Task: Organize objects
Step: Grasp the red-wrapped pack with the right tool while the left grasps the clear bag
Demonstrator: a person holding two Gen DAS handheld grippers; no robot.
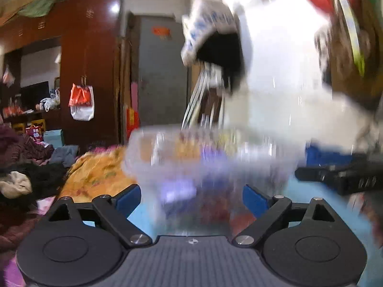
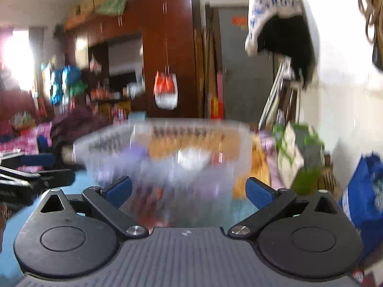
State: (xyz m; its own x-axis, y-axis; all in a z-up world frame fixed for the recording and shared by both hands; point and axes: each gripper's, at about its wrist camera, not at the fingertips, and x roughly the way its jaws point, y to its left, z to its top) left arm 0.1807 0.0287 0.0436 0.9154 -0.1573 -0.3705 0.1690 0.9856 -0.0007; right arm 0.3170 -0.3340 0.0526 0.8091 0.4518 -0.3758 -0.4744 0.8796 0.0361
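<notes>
While both views are blurred, we note what we can see.
Left gripper [image 1: 191,199]: we see its blue pads spread wide, with nothing pressed between them.
Right gripper [image 2: 189,191]: we see its jaws wide apart too, gripping nothing.
Bin [image 1: 203,167]: clear plastic, just ahead of both grippers, on the blue surface [image 1: 299,196]; in the right view [image 2: 167,153] it stands between the pads but we see no contact.
Contents: orange, purple and red things inside; we cannot tell what they are.
Wardrobe [image 2: 167,35]: dark wood, well behind the bin, with a bag [image 2: 166,93] hanging on it.
</notes>
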